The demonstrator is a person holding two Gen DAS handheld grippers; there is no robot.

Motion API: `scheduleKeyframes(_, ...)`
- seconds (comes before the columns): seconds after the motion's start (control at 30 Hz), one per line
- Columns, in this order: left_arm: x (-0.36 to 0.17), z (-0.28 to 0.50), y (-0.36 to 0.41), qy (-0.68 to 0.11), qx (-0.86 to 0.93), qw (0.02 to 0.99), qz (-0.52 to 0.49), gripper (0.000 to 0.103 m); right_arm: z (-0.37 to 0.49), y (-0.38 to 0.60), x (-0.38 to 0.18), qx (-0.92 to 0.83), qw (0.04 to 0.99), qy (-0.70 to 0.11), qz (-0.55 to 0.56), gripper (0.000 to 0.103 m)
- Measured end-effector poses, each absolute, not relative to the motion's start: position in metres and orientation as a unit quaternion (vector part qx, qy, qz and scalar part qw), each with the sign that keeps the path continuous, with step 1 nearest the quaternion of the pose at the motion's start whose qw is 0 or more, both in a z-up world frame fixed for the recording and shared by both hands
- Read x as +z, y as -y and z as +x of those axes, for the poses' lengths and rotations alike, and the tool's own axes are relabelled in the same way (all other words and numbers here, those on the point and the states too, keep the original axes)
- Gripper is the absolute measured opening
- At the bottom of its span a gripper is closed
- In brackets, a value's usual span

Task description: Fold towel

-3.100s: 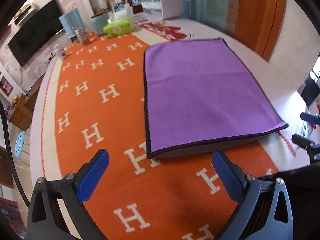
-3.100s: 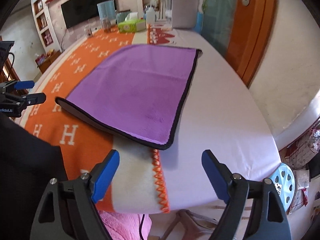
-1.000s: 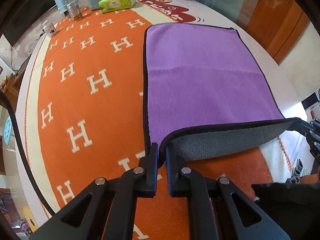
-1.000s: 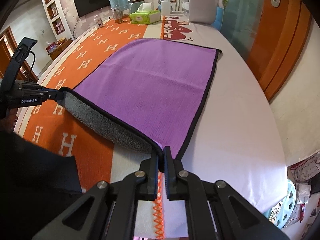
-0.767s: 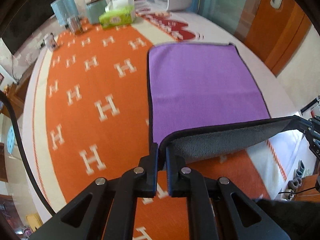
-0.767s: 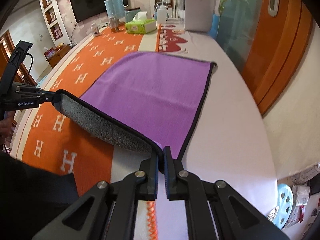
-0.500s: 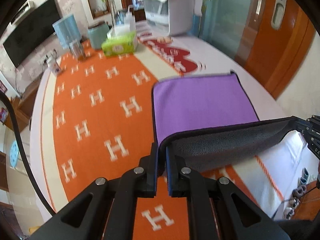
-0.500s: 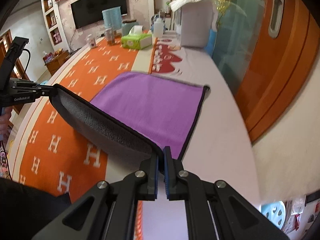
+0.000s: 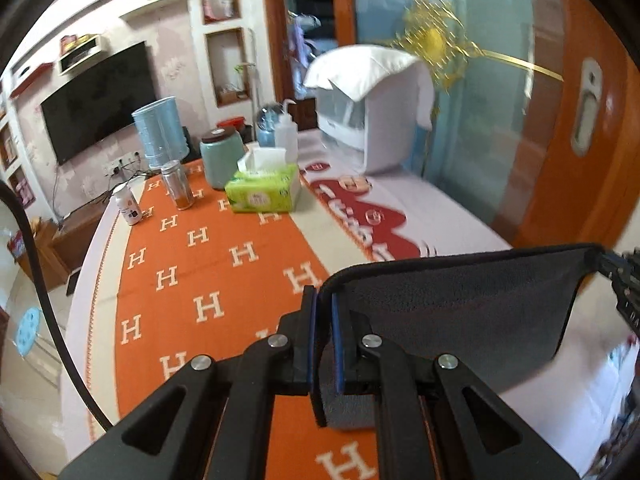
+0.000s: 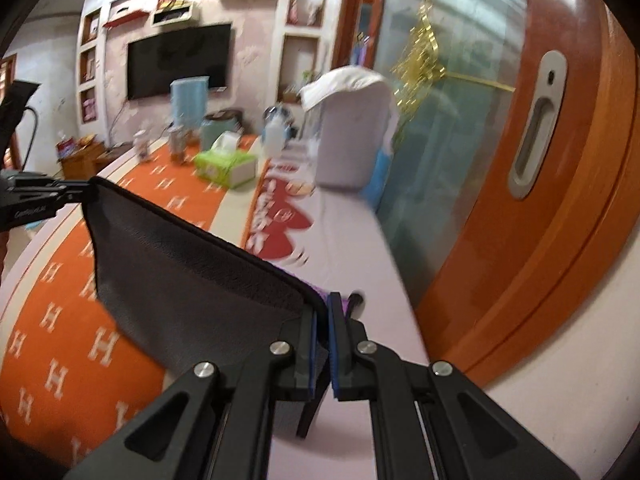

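Observation:
The towel (image 9: 460, 304) is purple on top with a grey underside and a black hem. My left gripper (image 9: 323, 300) is shut on its near-left corner. My right gripper (image 10: 322, 312) is shut on its near-right corner. The edge is stretched between both grippers and lifted high above the table, so the grey underside (image 10: 180, 272) faces the cameras. A sliver of purple (image 10: 320, 290) shows by the right fingertips. The rest of the towel is hidden behind the raised part. The other gripper shows at the edge of each view, on the right (image 9: 624, 280) and on the left (image 10: 36, 200).
The table has an orange H-pattern cloth (image 9: 192, 280) and a white cloth with red print (image 9: 360, 224). At the far end stand a green tissue box (image 9: 262, 194), jars (image 9: 178, 186), a teal canister (image 9: 220, 158), a squeeze bottle (image 9: 286, 138) and a white appliance (image 9: 372, 108). An orange door (image 10: 560, 160) is on the right.
Both grippers have carried the held towel edge up and forward over the towel. The purple top, visible earlier, is now almost fully hidden behind the raised grey underside.

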State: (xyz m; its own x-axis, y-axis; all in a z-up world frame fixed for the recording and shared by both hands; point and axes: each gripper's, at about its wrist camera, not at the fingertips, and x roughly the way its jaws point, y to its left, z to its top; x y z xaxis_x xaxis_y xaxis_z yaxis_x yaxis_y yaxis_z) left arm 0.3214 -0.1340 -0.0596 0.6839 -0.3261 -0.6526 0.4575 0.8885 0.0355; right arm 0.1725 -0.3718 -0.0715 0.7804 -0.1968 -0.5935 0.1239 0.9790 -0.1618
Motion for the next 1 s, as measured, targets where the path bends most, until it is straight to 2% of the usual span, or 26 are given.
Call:
scheduleKeyframes(0.2,-0.074,0.338,0.146,-0.325,-0.194,0.924,0.061,0.005,0.192,0.373,-0.078,-0.127,0.952,-0.269,-0.069,0.004)
scheduleKeyframes(0.37,-0.098,0.354,0.152,-0.359,-0.186,0.914,0.035,0.008,0.206,0.383,-0.088,-0.136,0.95,-0.274,-0.053,0.006)
scheduleKeyframes(0.4,-0.102,0.356,0.154,-0.367,-0.187,0.911,0.034,0.013,0.208,0.384,-0.09,-0.138,0.949,-0.279,-0.051,0.009)
scheduleKeyframes(0.43,-0.107,0.358,0.156,-0.375,-0.189,0.907,0.034,0.024,0.211,0.385,-0.093,-0.136,0.948,-0.285,-0.05,0.01)
scheduleKeyframes(0.47,-0.11,0.359,0.157,-0.379,-0.191,0.905,0.035,0.03,0.213,0.384,-0.095,-0.131,0.947,-0.289,-0.053,0.015)
scheduleKeyframes(0.57,-0.115,0.36,0.162,-0.383,-0.194,0.902,0.039,0.042,0.218,0.383,-0.099,-0.127,0.946,-0.291,-0.056,0.03)
scheduleKeyframes(0.6,-0.116,0.361,0.163,-0.387,-0.198,0.9,0.04,0.05,0.22,0.384,-0.1,-0.125,0.947,-0.291,-0.056,0.035)
scheduleKeyframes(0.63,-0.117,0.361,0.165,-0.389,-0.2,0.898,0.04,0.054,0.221,0.385,-0.1,-0.124,0.947,-0.291,-0.054,0.037)
scheduleKeyframes(0.7,-0.117,0.36,0.166,-0.389,-0.201,0.898,0.04,0.054,0.222,0.385,-0.1,-0.123,0.947,-0.293,-0.052,0.042)
scheduleKeyframes(0.83,-0.115,0.358,0.164,-0.393,-0.202,0.896,0.038,0.064,0.226,0.384,-0.102,-0.121,0.945,-0.3,-0.048,0.044)
scheduleKeyframes(1.0,-0.106,0.349,0.156,-0.393,-0.2,0.897,0.032,0.069,0.226,0.379,-0.1,-0.117,0.945,-0.304,-0.041,0.051)
